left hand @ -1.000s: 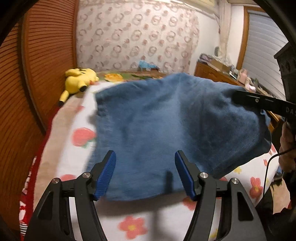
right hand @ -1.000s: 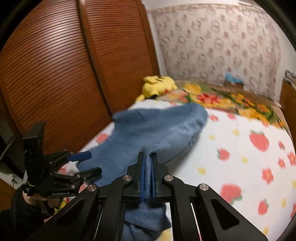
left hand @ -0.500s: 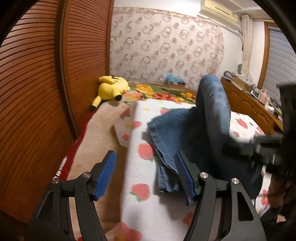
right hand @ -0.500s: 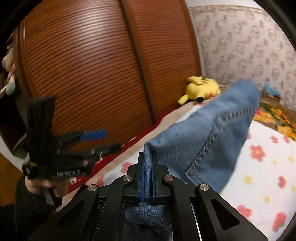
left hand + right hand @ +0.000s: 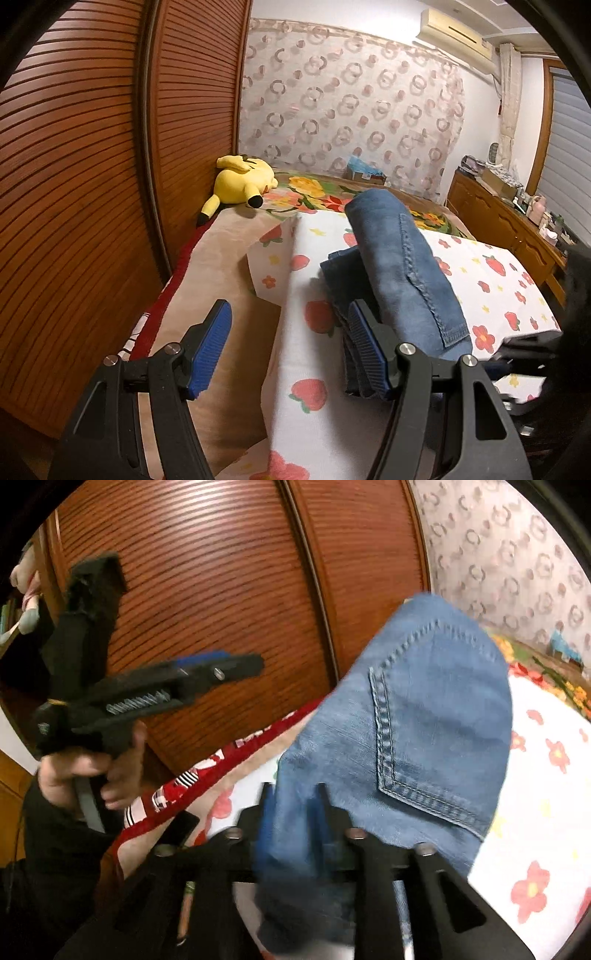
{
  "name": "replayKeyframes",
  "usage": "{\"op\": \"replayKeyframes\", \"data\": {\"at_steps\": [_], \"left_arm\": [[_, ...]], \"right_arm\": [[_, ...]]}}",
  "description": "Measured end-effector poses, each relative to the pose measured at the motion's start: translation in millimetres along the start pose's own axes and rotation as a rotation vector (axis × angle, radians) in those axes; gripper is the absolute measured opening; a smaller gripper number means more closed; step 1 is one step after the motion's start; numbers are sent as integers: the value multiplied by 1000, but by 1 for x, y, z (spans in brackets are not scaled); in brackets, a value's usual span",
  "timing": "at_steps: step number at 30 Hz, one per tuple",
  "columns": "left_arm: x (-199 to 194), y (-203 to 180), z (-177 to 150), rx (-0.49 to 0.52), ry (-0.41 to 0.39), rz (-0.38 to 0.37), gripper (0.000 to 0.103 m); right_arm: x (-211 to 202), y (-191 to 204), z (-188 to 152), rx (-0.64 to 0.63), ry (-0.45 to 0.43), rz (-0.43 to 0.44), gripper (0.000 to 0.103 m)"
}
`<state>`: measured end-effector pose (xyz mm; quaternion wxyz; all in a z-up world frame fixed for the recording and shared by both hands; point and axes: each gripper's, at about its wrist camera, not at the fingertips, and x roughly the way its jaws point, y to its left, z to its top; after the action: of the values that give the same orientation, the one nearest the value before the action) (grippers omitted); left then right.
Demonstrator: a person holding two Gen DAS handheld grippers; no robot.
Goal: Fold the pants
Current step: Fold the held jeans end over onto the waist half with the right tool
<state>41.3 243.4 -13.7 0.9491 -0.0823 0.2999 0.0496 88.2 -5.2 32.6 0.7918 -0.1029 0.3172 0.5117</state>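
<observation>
Right gripper [image 5: 291,812] pinching blue denim pants [image 5: 417,716], waist end lifting off strawberry-print bedsheet [image 5: 306,369]; left gripper [image 5: 290,349] hovering beside — blue pads apart, empty

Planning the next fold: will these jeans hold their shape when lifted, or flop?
Probably flop: the jeans arch in a soft hump and drape from the right gripper. Likely heavy for cloth, given thick stitched denim. Probably not slippery; the layers stay stacked on the bedsheet.

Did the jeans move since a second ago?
Yes. The jeans lay spread wide across the bed and now stand bunched up on its right, far from the yellow plush.
</observation>
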Motion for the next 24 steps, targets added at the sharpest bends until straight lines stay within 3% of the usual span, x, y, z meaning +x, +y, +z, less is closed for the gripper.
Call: {"op": "replayKeyframes", "data": {"at_steps": [5, 10, 19, 24], "left_arm": [[2, -11, 1, 15, 2, -16, 67], [10, -26, 4, 47, 20, -47, 67], [53, -47, 15, 92, 95, -87, 67], [79, -44, 22, 78, 139, -96, 67]], "right_arm": [[-38, 4, -6, -7, -74, -31, 39], [-48, -15, -12, -3, -104, -143, 43], [4, -58, 15, 40, -37, -238, 49], [34, -88, 37, 83, 12, -209, 51]]}}
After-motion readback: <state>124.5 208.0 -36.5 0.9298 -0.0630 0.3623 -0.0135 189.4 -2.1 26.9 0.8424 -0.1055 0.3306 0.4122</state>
